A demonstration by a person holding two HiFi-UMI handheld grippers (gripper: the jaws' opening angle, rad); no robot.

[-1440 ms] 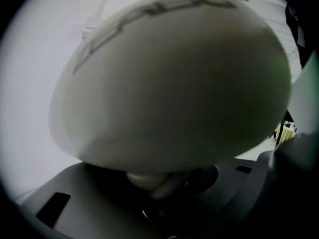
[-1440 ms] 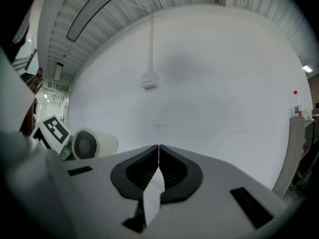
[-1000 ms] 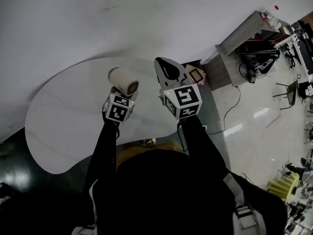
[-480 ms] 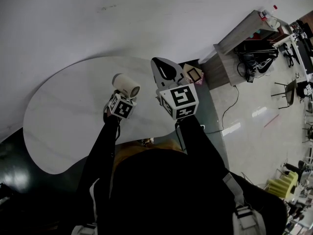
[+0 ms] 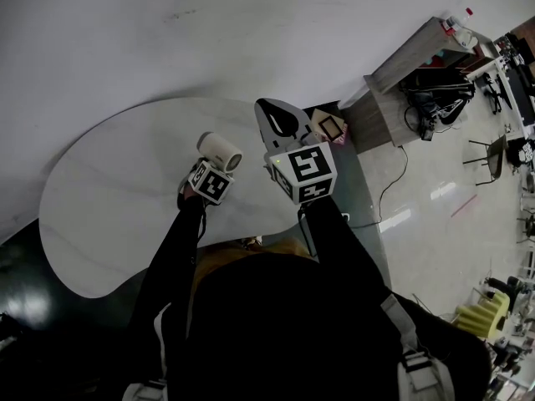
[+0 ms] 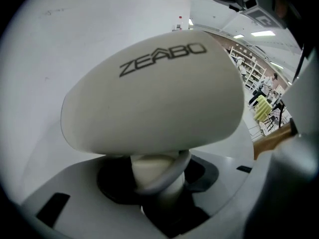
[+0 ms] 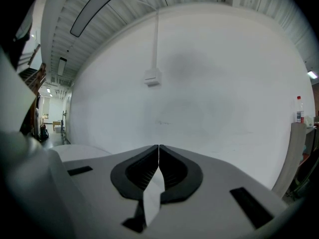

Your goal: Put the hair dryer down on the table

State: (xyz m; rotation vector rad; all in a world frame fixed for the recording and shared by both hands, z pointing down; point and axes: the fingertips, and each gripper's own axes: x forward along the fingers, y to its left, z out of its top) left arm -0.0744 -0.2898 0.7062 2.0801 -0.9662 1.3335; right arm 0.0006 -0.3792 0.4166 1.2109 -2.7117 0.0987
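The left gripper [image 6: 158, 183] is closed on the handle [image 6: 149, 166] of the hair dryer [image 5: 221, 150], so the dryer is carried by that gripper alone. A grey loop [image 6: 172, 172] is seen slung across the handle just above the grip. The barrel [image 6: 154, 93] sits directly ahead of the jaws, with its long axis running crosswise to the handle and to the line along which the gripper points. In the head view the barrel is seen over the table [image 5: 109, 207], towards its far edge, with its open end turned back towards the person. Whether the dryer touches the table cannot be told from any view. The coming move is judged to turn on this: the table lies beyond the barrel, so the barrel side would be expected to meet the surface first.

The dryer is made of smooth, matt, cream plastic; its barrel is a rounded, stubby cylinder and its handle a thinner cylinder. On such a curved shell some rolling is judged possible once it is released. The table is white, faintly veined, smooth and rounded in outline.

The right gripper [image 7: 158, 156] is held beside the left one, its jaws pressed together on nothing, and it is aimed at the pale wall [image 7: 199, 83].
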